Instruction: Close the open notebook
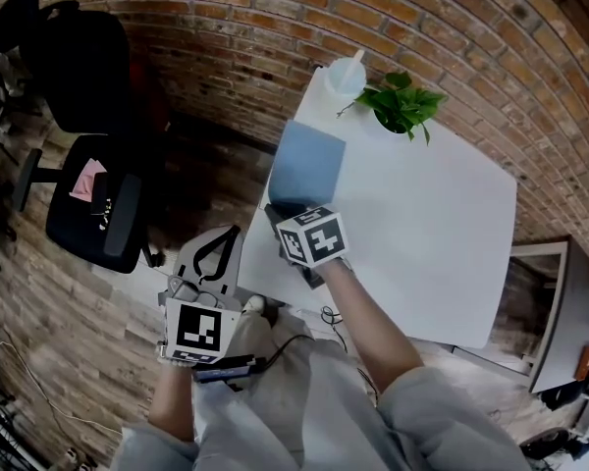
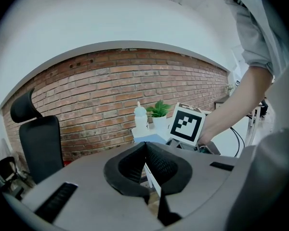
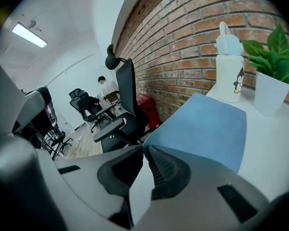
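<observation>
Closest to me hung my left gripper, off the table's near-left side and over the floor, its jaws pressed fully together with nothing between them. My right gripper was over the table, tilted down at the near end of the blue notebook. Its jaws stood only a sliver apart, tips right at the notebook's near corner. I saw nothing pinched in them, though I couldn't tell whether they touched the cover. The notebook lay flat along the table's left edge, blue side up, no pages showing. Beyond it, at the far corner by the brick wall, stood a white bottle and a potted plant, side by side. A black chair stood left of the table.
</observation>
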`<state>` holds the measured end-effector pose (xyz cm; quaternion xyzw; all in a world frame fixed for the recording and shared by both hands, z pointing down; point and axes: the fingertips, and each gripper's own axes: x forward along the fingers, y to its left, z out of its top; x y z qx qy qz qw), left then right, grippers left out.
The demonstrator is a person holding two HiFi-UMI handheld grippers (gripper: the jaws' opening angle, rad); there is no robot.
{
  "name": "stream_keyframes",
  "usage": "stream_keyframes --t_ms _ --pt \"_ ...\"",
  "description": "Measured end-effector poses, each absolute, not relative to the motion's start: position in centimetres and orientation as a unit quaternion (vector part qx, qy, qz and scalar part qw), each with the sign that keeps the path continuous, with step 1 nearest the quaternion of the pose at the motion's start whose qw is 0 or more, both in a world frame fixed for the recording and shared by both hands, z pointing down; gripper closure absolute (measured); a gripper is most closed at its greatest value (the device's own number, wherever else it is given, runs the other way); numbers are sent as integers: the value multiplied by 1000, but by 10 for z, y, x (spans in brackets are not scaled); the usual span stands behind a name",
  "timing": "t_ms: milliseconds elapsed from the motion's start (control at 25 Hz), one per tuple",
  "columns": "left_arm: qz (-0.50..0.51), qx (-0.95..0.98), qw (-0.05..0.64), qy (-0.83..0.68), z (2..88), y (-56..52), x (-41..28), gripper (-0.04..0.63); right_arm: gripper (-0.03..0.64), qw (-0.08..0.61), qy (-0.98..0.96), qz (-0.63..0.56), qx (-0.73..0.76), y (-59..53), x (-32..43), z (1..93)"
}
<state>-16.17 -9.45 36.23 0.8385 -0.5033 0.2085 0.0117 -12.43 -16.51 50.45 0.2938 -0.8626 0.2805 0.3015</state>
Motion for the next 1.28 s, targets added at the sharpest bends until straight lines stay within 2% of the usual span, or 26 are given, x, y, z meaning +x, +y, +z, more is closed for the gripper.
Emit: stream_keyframes --t_ms 280,520,920,1280 --pt "195 841 3 -505 351 -90 -159 577 557 283 -857 321 287 -160 -129 512" --pt "167 851 -4 -499 336 -92 -151 577 557 213 -884 297 293 -151 -120 471" --pt "140 883 -6 -447 309 -97 -115 577 558 150 -865 166 450 -141 -18 392" --pt "127 905 -24 -405 278 -81 -83 577 558 98 -837 103 528 -108 55 325"
